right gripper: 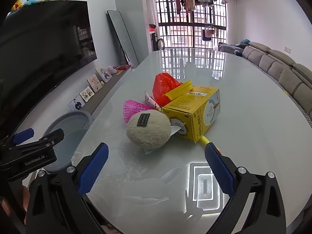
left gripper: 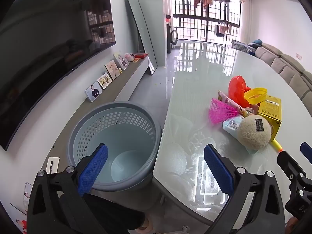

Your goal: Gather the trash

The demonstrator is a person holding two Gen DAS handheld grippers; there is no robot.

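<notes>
Trash heap: one cluster on the glossy white counter (right gripper: 243, 136), toward its middle. Contents: round beige plush ball (right gripper: 148, 131) with a dark sewn label, nearest the cameras; yellow carton box (right gripper: 197, 115) touching the ball's right side, one flap raised; pink plastic mesh piece (right gripper: 133, 109) behind and left of the ball; crumpled red plastic bag (right gripper: 165, 88) at the rear; small printed snack wrapper (right gripper: 151, 100) between mesh and bag; pale blue packet (left gripper: 232, 125) tucked under the ball; yellow stick with orange tip (left gripper: 276, 145) poking out from beneath the box. Receptacle: grey perforated bin (left gripper: 115, 146), standing beside the counter's left edge, interior bare. Left gripper (left gripper: 155, 164): jaws spread wide, holding nothing, hovering over the bin rim and counter edge. Right gripper (right gripper: 156, 164): jaws likewise apart, nothing between them, above the counter just short of the ball.
</notes>
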